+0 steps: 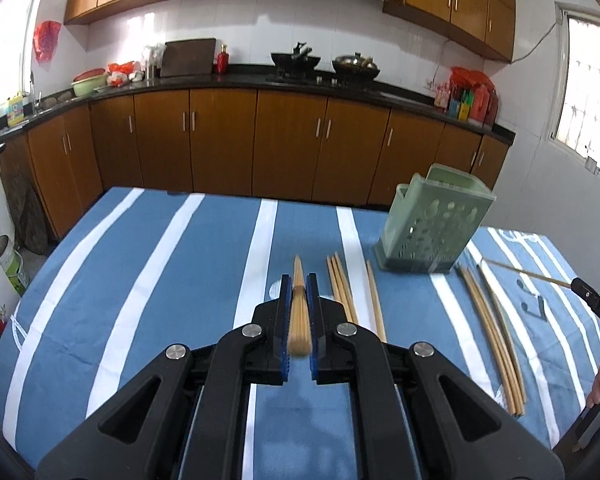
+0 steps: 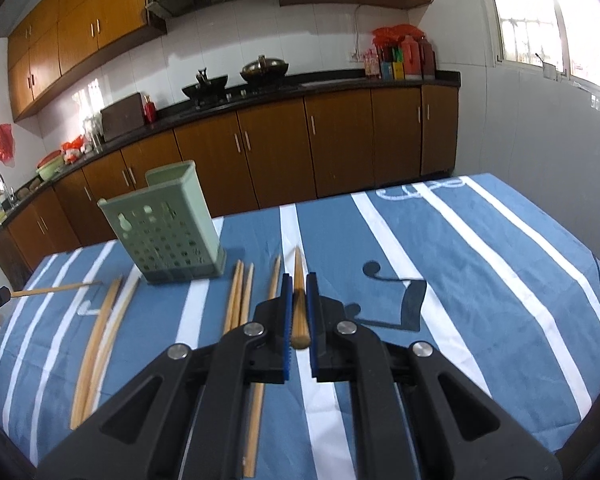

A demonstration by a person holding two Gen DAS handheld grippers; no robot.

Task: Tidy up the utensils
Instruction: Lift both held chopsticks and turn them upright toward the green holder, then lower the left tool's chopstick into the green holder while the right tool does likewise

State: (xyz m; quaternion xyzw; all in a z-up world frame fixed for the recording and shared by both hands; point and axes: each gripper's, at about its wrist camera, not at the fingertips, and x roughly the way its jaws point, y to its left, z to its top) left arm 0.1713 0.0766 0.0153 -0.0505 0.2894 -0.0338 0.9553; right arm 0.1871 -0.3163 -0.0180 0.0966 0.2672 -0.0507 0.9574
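- Left wrist view: left gripper [image 1: 299, 286] is clamped shut on a chopstick [image 1: 299, 312], tip pointing ahead and clear of the table, probably so it can go tip-first into the holder [image 1: 432, 224].
- Holder is green plastic, boxy, with perforated walls and an open top; it stands upright toward the far right edge of the table [image 1: 140, 280], close to both hands.
- Loose chopsticks [image 1: 342, 292] lie flat on the striped blue-and-white cloth, just right of the gripper; another bundle [image 1: 496, 344] lies near the right edge. They look like slim, tapered, pale bamboo.
- Right gripper [image 1: 592, 300] shows at the right edge with a stick.
- Right wrist view: right gripper [image 2: 299, 286] is closed tight on one chopstick [image 2: 299, 300], round butt toward the camera.
- Holder [image 2: 168, 232] stands to the left; loose sticks [image 2: 240, 292] lie between them, and a long pair [image 2: 100, 340] lies near the left edge.
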